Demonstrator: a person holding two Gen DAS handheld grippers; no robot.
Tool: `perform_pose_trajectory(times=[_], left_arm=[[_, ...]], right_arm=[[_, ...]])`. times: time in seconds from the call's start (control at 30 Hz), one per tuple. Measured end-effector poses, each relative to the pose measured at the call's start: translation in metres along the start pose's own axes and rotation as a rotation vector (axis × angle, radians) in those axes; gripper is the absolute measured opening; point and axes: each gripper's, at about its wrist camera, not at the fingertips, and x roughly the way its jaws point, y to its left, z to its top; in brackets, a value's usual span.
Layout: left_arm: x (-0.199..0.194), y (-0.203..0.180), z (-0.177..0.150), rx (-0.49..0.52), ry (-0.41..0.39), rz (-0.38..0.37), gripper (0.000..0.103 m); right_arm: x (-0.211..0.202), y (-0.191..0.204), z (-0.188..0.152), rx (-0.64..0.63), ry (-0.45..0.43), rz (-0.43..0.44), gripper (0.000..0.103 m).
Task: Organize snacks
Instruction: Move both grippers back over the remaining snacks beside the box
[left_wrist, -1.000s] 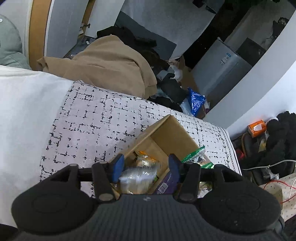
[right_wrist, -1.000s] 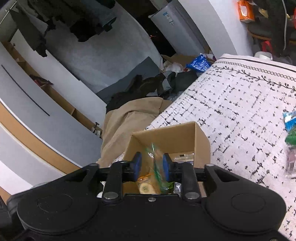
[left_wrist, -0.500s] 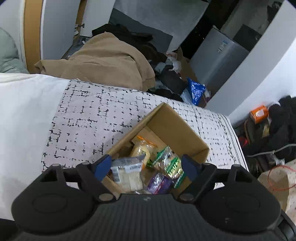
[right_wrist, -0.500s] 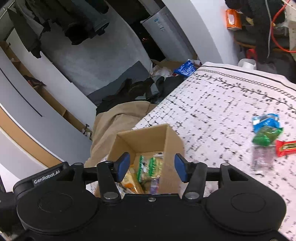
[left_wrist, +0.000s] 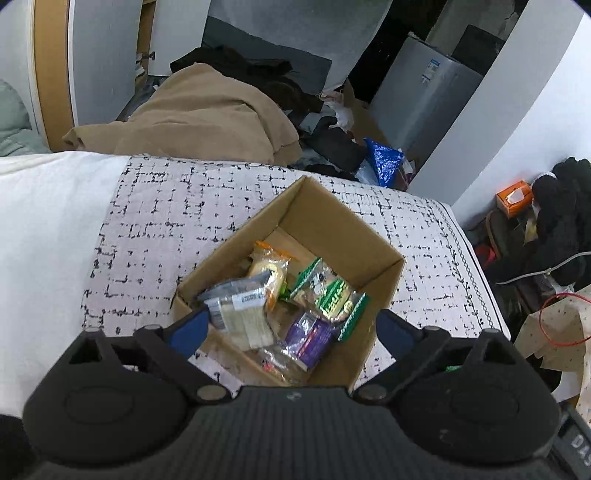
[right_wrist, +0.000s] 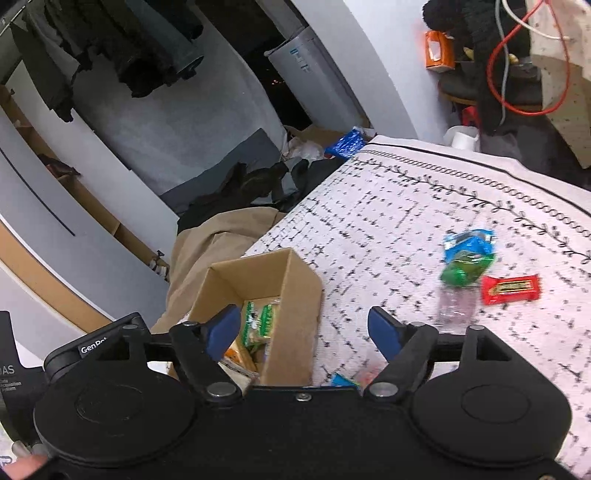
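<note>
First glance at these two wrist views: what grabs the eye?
The open cardboard box on the black-and-white patterned bedspread, with snack packets piled inside, a green-edged packet on top. To its right in the right wrist view, loose snacks lie on the spread: a red bar, a green packet and a blue packet. Both the left gripper and the right gripper are opening, nothing between their jaws.

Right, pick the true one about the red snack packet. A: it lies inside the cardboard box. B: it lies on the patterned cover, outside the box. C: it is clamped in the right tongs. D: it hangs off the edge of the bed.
B: in the right wrist view the red snack packet lies flat on the patterned cover, apart from the cardboard box, beside a green packet.
</note>
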Motion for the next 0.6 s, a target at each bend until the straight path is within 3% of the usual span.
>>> perform_pose_trajectory(times=[0.17,0.6], left_arm=[[-0.010,-0.008,-0.009,0.020,-0.008,0.006,0.103],[-0.030,-0.031,-0.035,0.070,-0.009,0.023,0.103]], right_arm=[[-0.017,-0.013,0.002,0.002,-0.011,-0.023,0.081],[-0.049,-0.051,-0.009,-0.013,0.022,-0.034,0.082]])
